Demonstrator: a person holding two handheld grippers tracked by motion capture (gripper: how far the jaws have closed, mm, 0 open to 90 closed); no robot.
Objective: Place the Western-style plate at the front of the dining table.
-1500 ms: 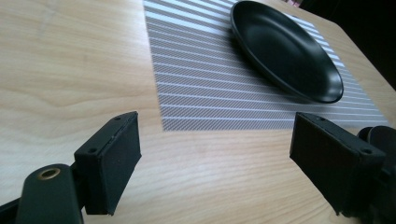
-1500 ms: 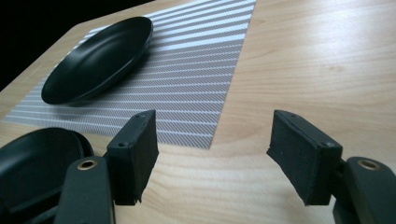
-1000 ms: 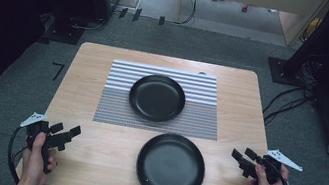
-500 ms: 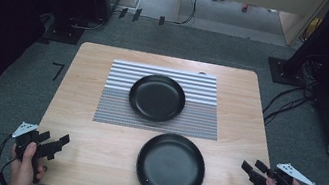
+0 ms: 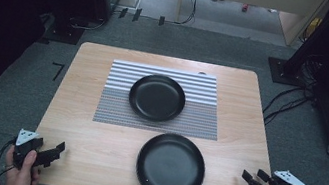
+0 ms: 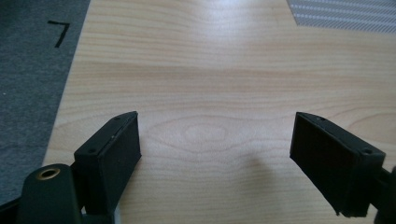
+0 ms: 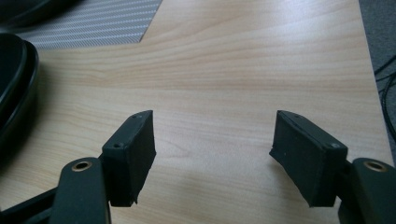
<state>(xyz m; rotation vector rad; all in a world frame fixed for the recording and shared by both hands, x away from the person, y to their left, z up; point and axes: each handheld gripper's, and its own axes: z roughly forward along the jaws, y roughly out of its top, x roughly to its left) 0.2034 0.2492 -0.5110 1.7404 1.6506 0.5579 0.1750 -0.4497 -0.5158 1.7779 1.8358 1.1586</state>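
Two black plates lie on a wooden table [image 5: 81,124]. The far plate [image 5: 157,98] rests on a striped placemat [image 5: 112,106]. The near plate [image 5: 170,167] sits on bare wood by the front edge, and its rim [image 7: 18,88] shows at the left of the right gripper view. My left gripper [image 5: 57,149] hovers at the table's near left corner, open, with only wood between its jaws [image 6: 217,135]. At the near right corner my right gripper [image 5: 250,178] is also open and holds nothing [image 7: 214,137]. Both stand well apart from the plates.
Grey carpet surrounds the table. Cables [image 5: 285,100] trail on the floor to the right, and a black tape mark [image 5: 58,69] lies to the left. Dark equipment stands at the back left and far right. A corner of the placemat [image 6: 345,14] shows in the left gripper view.
Both hands have drawn back toward the near edge and a little outward, toward the table's corners. The plates and placemat have not moved.
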